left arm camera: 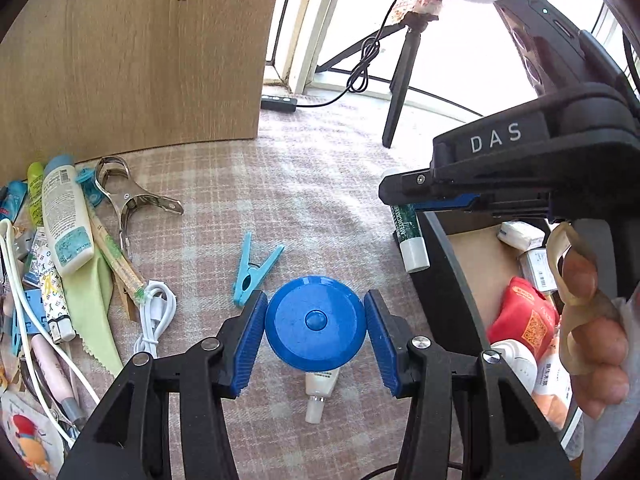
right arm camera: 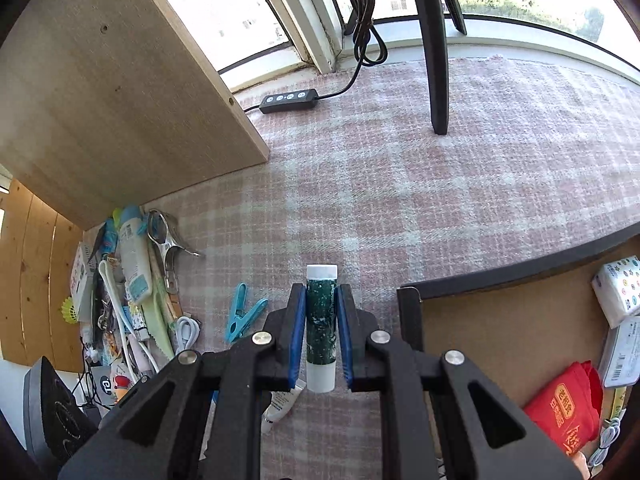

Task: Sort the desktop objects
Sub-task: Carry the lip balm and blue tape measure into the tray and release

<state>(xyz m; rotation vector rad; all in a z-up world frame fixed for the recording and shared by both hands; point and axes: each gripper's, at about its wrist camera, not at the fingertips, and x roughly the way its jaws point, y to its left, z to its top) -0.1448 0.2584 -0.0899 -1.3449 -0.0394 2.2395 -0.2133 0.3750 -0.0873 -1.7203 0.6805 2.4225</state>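
Note:
My left gripper (left arm camera: pixel 316 332) has its blue pads on both sides of a round blue disc-shaped object (left arm camera: pixel 315 323) and holds it above the checked cloth. A small white tube (left arm camera: pixel 320 390) lies under it. My right gripper (right arm camera: pixel 321 336) is shut on a dark green stick with white ends (right arm camera: pixel 321 332), held above the cloth just left of the black-rimmed box (right arm camera: pixel 404 304). In the left wrist view the right gripper (left arm camera: pixel 390 194) holds the green stick (left arm camera: pixel 409 236) at the box's near corner (left arm camera: pixel 440 264).
A light blue clothespin (left arm camera: pixel 252 274) lies on the cloth. A pile at the left holds a white lotion tube (left arm camera: pixel 66 220), a metal clamp (left arm camera: pixel 128 196), a white cable (left arm camera: pixel 156 320) and a green cloth. The box holds a red pouch (right arm camera: pixel 564 408) and tissue packs (right arm camera: pixel 618 288). A wooden panel (left arm camera: pixel 132 52) stands behind.

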